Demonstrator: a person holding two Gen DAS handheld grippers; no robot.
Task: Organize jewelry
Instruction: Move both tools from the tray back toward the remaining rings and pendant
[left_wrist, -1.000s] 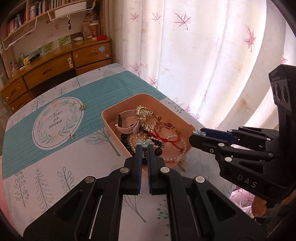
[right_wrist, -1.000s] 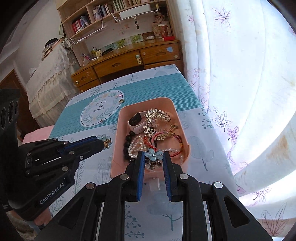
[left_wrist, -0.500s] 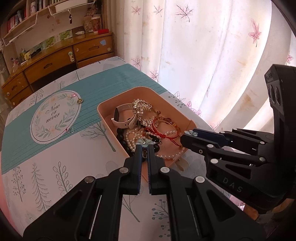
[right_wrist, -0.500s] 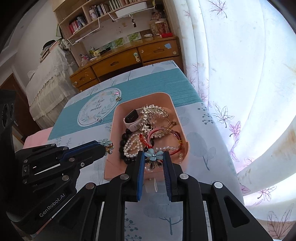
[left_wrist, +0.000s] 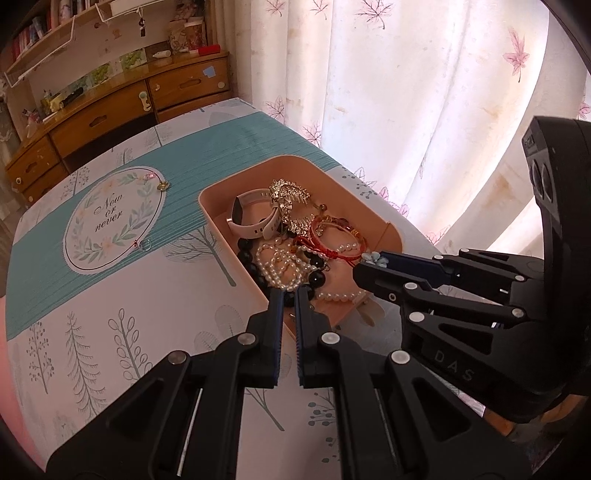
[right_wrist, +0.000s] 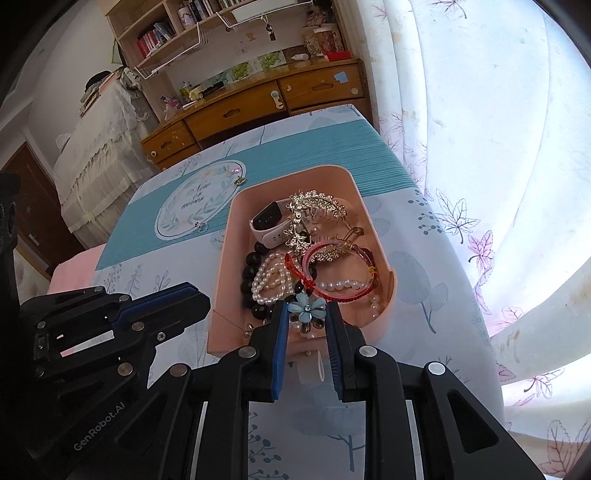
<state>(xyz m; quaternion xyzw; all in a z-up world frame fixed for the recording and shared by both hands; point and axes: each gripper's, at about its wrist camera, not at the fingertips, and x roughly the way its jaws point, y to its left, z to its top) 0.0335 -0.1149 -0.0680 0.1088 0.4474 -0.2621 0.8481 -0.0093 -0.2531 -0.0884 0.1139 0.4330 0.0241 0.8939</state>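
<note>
A pink tray (left_wrist: 354, 177) on the patterned tablecloth holds a pale watch (left_wrist: 251, 221), a gold hair comb (left_wrist: 291, 195), a pearl bracelet (left_wrist: 280, 266), black beads and a red bangle (left_wrist: 332, 236). My right gripper (right_wrist: 304, 310) is shut on a blue flower earring (right_wrist: 306, 309) over the tray's (right_wrist: 236, 206) near end. My left gripper (left_wrist: 290, 295) is shut, its tip at the tray's near left wall. Beside that tip (right_wrist: 201, 302) a thin chain with a gold piece (right_wrist: 247, 328) hangs over the wall; whether it is held is unclear.
Two small earrings (left_wrist: 162, 185) (left_wrist: 145, 243) lie loose on the round printed emblem (left_wrist: 110, 218) left of the tray. A leaf-print curtain (left_wrist: 406, 92) hangs close along the table's right edge. A wooden dresser (right_wrist: 258, 103) stands beyond the far end.
Both grippers came closer to the tray. The right one sank a little with the blue flower. The small flower piece seen earlier at the left tip no longer shows.
</note>
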